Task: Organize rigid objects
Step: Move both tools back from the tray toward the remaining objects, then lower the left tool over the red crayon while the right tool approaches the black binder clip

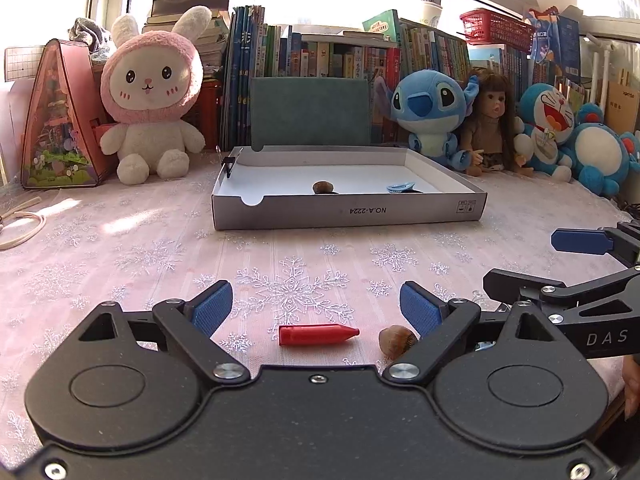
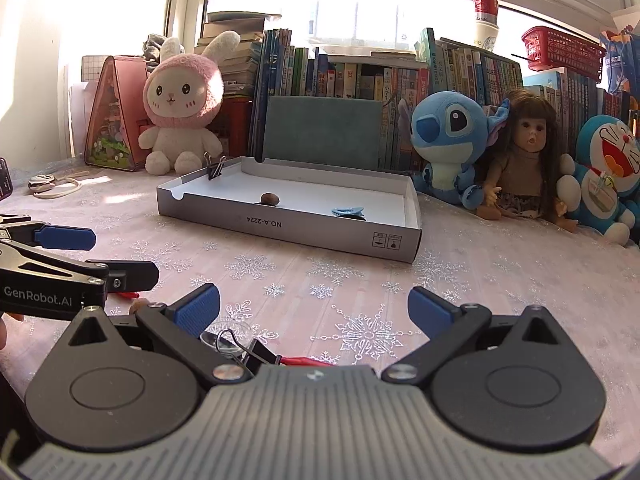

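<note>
Left gripper [image 1: 316, 308]: fingers spread wide, nothing pinched, low over the tabletop [image 1: 120, 248]. Between the blue pads, closer to the camera: a red crayon-shaped piece [image 1: 318, 335] lying flat, tip pointing right. Just beside it on the right, a small brown nut [image 1: 396, 340], partly hidden by the right finger.

Right gripper [image 2: 314, 308]: fingers spread wide too, holding nothing, beside the left one. Under its left finger, close to the camera: a black binder clip [image 2: 256, 354] and a clear little round thing, half hidden. Next to the clip, a strip of something red at the gripper's edge; hard to tell what.

Farther off, in the middle of the tabletop: a flat grey box [image 1: 348, 210], open on top. Inside it: another brown nut [image 1: 323, 187] and a blue hair clip [image 1: 401, 188], well apart. Clipped onto the box's far left corner: a second black binder clip [image 2: 214, 169].

Behind the box, in a row: a pink bunny toy [image 1: 150, 92], a blue plush toy [image 1: 430, 114], a doll [image 1: 492, 120] and a row of books [image 1: 320, 56].
</note>
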Motion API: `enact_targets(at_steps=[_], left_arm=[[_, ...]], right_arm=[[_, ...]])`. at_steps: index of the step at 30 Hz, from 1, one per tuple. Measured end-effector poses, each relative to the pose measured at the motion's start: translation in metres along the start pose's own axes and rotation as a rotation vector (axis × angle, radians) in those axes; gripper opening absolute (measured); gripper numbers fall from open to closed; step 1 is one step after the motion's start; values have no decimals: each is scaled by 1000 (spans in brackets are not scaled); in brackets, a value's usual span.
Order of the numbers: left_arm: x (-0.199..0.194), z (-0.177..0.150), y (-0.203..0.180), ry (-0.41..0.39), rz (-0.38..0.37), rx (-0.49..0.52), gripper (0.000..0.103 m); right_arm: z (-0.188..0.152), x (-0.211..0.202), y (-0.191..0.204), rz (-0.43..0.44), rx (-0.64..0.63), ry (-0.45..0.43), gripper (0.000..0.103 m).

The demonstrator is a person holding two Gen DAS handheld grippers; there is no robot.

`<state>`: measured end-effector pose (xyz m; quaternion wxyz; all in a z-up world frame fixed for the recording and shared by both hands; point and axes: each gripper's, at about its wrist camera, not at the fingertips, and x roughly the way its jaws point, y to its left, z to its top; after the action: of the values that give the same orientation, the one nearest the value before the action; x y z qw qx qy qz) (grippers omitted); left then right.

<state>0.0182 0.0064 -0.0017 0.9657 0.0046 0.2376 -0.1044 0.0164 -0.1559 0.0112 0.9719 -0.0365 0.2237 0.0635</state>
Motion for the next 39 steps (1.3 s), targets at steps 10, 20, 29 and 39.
enact_targets(at_steps=[10,20,29,39], left_arm=[[-5,-9,1,-9,28,19,90],[-9,-10,7,-19,63,6,90],[-9,-15,13,12,76,-23,84],[-8,-17,9,17,59,-27,70]], right_arm=[[-10,-1,-1,-2,42,14,103],[-12,-1,1,-10,35,18,103],[-13,-7,0,-84,50,-9,103],[-16,-20,-16,-169,120,-39,102]])
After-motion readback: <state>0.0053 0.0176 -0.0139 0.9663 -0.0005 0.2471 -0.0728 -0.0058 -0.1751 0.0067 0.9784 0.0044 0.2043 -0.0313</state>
